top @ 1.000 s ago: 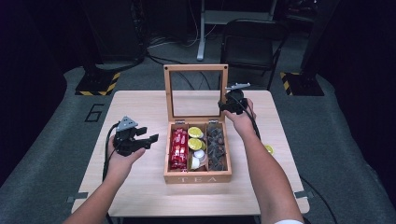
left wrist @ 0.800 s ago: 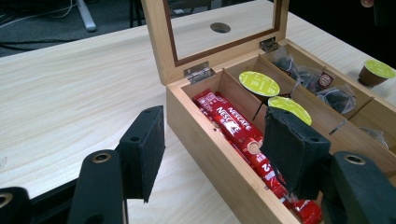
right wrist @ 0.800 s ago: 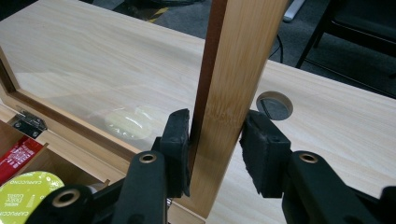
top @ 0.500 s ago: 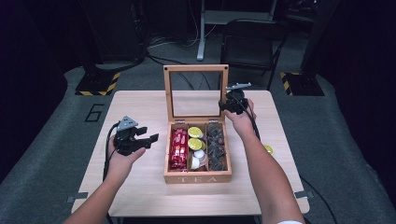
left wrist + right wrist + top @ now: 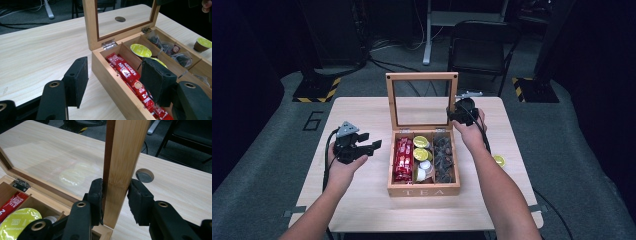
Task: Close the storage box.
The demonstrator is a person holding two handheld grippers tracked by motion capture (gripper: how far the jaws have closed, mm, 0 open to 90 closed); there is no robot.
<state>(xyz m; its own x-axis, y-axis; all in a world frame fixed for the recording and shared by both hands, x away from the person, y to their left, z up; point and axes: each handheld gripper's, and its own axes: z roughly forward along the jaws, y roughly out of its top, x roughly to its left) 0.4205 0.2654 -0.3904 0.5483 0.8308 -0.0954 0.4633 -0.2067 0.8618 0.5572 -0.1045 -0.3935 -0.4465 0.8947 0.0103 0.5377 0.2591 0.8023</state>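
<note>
Pale wood, smooth and with fine straight grain, makes the surface [image 5: 362,115] and also the tea box [image 5: 423,189], which stands in the middle of the surface with the word TEA on its front wall. To the left of the box, the left gripper [image 5: 113,83] hovers above the surface with its black padded jaws spread and nothing between them; one jaw is over the near wall of the box. Inside the box, thin wooden walls make three long compartments. The left one holds glossy red stick packets [image 5: 130,77], the middle one round capsules with lime-green foil tops [image 5: 140,50], the right one dark tea bags in clear wrappers [image 5: 172,51]. The lid [image 5: 422,99], a wooden frame around a clear pane, stands upright on small metal hinges. The right gripper [image 5: 115,195] has just been closing, and its pads pinch the right side bar of the lid frame. At the far right, one green-topped capsule [image 5: 499,160] lies alone on the surface.
</note>
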